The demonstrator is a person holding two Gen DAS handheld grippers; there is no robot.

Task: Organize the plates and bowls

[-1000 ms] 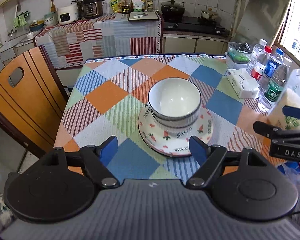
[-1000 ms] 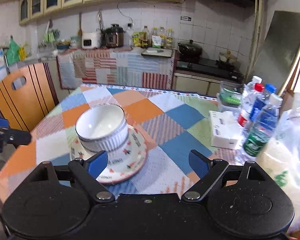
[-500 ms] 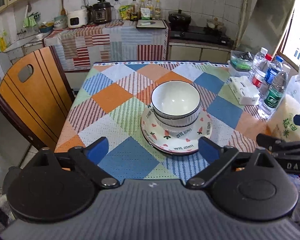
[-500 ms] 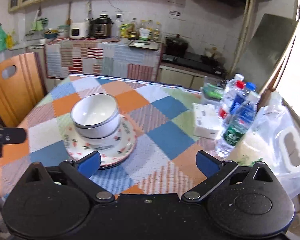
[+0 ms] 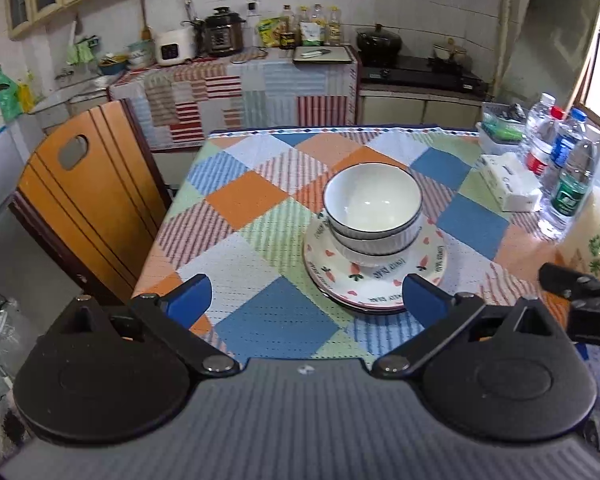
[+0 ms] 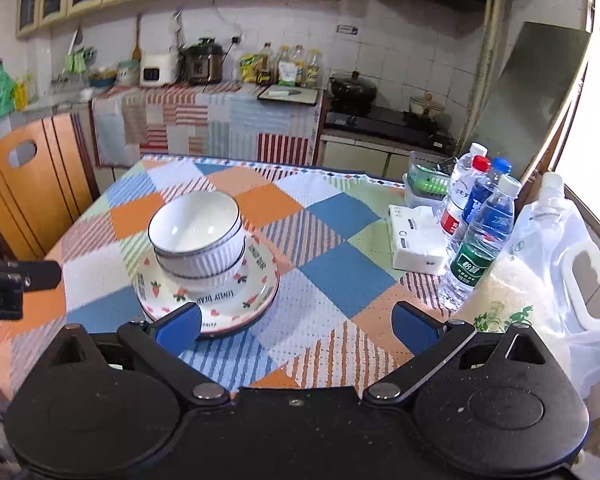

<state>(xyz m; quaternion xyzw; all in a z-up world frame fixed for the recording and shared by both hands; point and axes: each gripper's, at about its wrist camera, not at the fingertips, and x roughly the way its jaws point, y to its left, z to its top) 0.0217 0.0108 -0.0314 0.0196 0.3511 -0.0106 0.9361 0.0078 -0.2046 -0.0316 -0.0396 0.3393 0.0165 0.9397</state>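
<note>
We see two nested white ribbed ceramic bowls stacked on carrot-patterned ceramic plates, mid-table on patchwork tablecloth. Left gripper, right gripper both spread wide, empty. We judge stack heavy, rigid, glazed-slippery, breakable; pinch plate rim both sides.

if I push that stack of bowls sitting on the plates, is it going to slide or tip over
The bowls look like glazed ceramic, so they would probably slide on the plates rather than grip. The stack is two high on a narrow foot, so a high push might tip it. The top bowl sits slightly off-centre in the right wrist view, so it could shift first. Likely rigid, fairly heavy, chippable.
</note>
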